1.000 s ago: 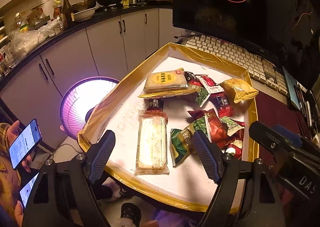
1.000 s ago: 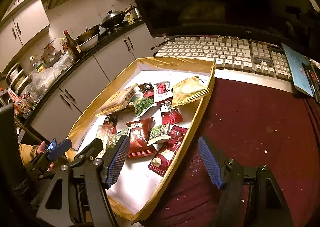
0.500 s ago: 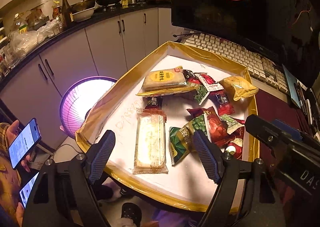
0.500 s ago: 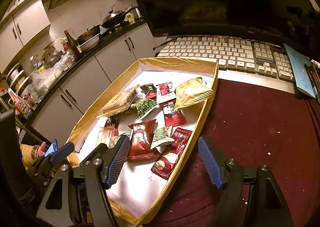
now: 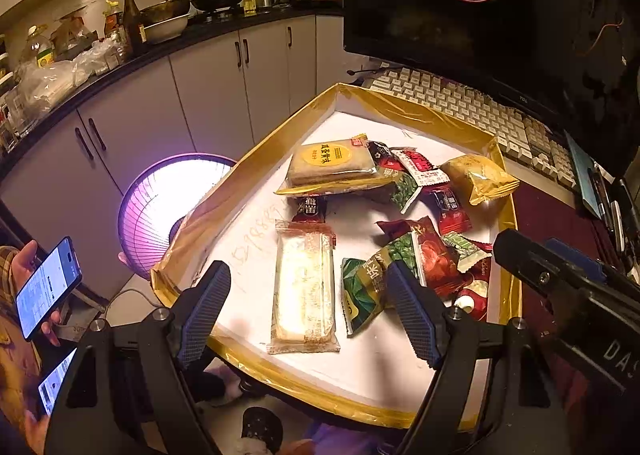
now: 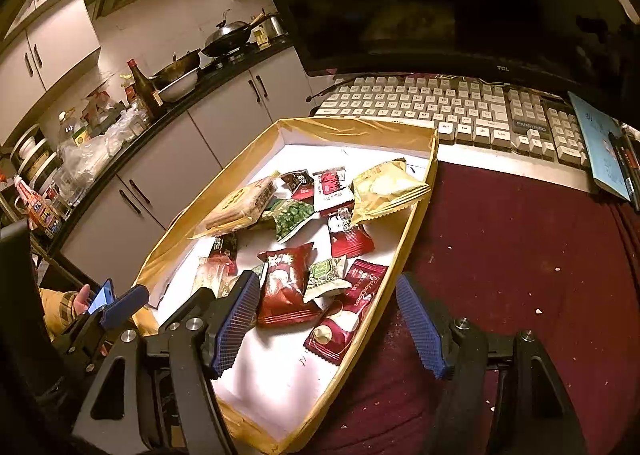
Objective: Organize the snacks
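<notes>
A shallow white tray with gold-taped rim [image 5: 256, 151] [image 6: 416, 211] holds several snack packets. A long clear-wrapped cake [image 5: 306, 287] lies lengthwise near the front, a yellow-labelled cake pack [image 5: 332, 163] [image 6: 240, 203] at the back, a gold puffed bag [image 5: 478, 179] [image 6: 384, 189] at the right rim, and red and green packets [image 5: 432, 255] [image 6: 286, 283] in between. My left gripper [image 5: 308, 315] hovers open above the long cake. My right gripper [image 6: 326, 325] is open over the tray's right rim, above a red coin packet [image 6: 348, 311].
A keyboard [image 6: 448, 111] and dark monitor [image 6: 440, 3] stand behind the tray on a dark red cloth [image 6: 520, 255]. A glowing heater [image 5: 168, 211] sits on the floor at left, beside a person's hand holding a phone [image 5: 48, 287]. Kitchen cabinets [image 5: 216, 87] line the back.
Both grippers have drifted slightly; the tray sits a little higher in the right wrist view. Both stay open and no packet has moved.
</notes>
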Demonstrator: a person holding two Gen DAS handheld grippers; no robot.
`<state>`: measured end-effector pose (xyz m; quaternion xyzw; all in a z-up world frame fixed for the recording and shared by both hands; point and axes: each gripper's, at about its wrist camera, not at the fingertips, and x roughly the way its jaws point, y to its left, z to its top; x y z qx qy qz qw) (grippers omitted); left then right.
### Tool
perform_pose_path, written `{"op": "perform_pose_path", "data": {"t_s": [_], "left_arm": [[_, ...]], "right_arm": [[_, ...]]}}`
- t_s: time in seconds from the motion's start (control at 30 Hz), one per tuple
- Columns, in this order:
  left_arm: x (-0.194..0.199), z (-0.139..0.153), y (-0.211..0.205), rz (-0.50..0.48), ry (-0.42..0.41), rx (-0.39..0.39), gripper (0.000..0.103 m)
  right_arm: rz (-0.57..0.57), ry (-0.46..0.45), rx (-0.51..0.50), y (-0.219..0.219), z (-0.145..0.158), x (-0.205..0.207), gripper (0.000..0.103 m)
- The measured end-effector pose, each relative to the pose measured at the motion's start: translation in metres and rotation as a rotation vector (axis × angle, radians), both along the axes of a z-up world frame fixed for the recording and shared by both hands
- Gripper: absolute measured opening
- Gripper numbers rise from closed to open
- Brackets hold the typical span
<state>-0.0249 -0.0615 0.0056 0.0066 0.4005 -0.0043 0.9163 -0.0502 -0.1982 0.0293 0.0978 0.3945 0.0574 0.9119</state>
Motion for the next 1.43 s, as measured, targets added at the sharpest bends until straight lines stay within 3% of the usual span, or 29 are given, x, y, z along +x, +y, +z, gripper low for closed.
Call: {"op": "perform_pose_path", "data": {"t_s": [1.43], "left_arm": [[-0.0062,0.0004,-0.0022,-0.028,-0.004,-0.008,0.081]], "right_arm": [[0.004,-0.014,0.007,0.0003,0.0046,-0.0038,0.073]]}}
